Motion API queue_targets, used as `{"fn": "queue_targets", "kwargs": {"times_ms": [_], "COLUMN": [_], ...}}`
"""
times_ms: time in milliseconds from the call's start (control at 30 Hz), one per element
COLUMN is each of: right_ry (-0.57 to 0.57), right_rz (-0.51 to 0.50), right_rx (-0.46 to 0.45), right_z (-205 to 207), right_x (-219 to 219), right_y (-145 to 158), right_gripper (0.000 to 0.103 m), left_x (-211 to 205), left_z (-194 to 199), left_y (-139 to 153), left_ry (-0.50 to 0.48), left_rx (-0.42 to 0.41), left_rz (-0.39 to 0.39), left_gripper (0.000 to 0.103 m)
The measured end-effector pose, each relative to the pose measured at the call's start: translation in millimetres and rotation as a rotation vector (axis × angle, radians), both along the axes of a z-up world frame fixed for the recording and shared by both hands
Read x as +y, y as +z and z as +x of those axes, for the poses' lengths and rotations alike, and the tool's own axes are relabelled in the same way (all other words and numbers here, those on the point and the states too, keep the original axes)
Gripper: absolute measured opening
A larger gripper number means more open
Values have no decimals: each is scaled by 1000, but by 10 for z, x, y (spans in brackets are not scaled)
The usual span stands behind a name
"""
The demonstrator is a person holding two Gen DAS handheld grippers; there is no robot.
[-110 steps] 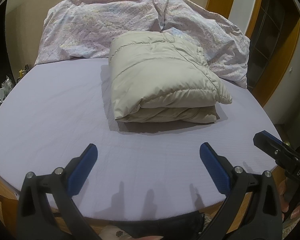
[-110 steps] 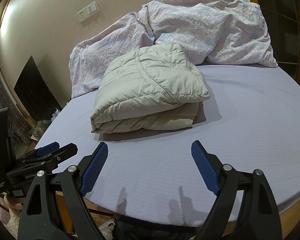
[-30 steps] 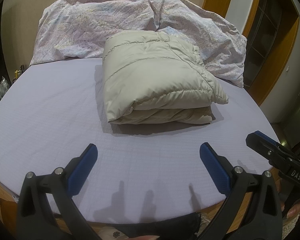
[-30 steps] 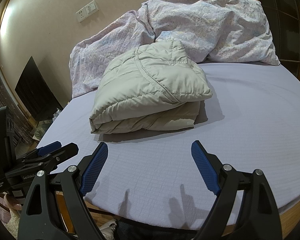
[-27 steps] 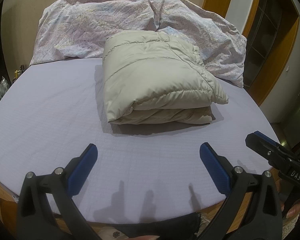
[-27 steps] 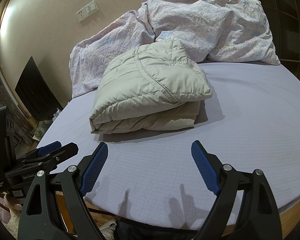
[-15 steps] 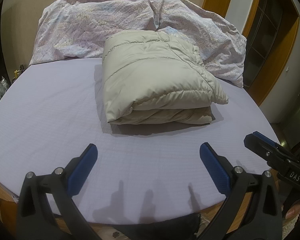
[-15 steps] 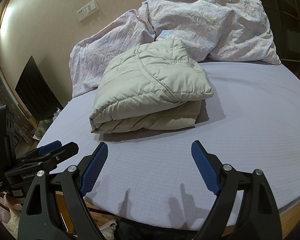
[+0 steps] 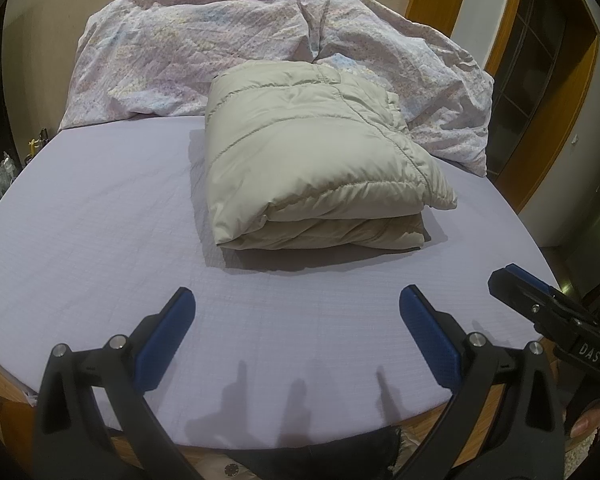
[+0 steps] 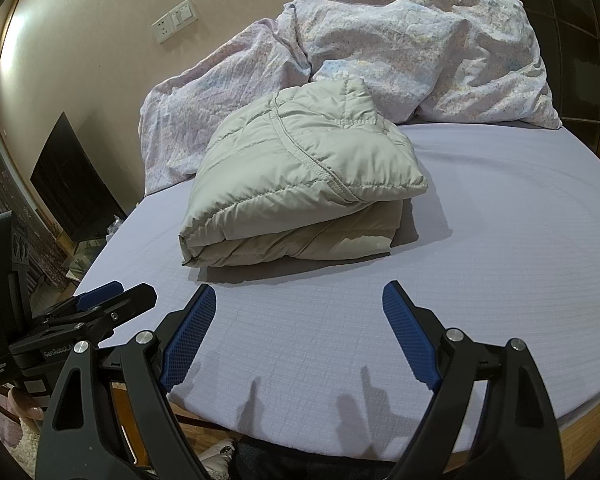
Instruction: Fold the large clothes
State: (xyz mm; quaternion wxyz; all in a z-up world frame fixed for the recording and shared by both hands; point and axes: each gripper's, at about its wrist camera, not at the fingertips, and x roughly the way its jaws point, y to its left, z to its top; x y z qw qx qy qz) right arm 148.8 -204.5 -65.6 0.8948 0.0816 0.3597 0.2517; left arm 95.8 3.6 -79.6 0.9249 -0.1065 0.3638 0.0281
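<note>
A beige puffer jacket (image 9: 312, 160) lies folded in a thick bundle on the lavender bed sheet (image 9: 100, 216); it also shows in the right wrist view (image 10: 300, 184). My left gripper (image 9: 296, 304) is open and empty, held over the sheet's near edge, well short of the jacket. My right gripper (image 10: 298, 304) is open and empty, also short of the jacket. Each gripper shows in the other's view: the right one at the right edge (image 9: 540, 312), the left one at the left edge (image 10: 100, 308).
A crumpled floral duvet (image 9: 228, 48) is heaped at the head of the bed behind the jacket. The wooden bed rim (image 10: 580, 420) runs below the sheet's near edge. A dark screen (image 10: 72, 184) stands by the left wall.
Almost nothing has changed. Both grippers stay open, and the views drift only slightly relative to the folded jacket.
</note>
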Motion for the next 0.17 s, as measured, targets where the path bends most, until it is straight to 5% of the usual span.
{"fn": "queue_targets", "kwargs": {"times_ms": [167], "right_ry": [1], "right_rz": [0], "right_rx": [3], "right_z": [3], "right_x": [-3], "right_y": [1], "right_gripper": [87], "left_x": [22], "left_z": [2], "left_y": [-1], "left_ry": [0], "left_rx": [0], "left_rz": [-2], "left_gripper": [101]}}
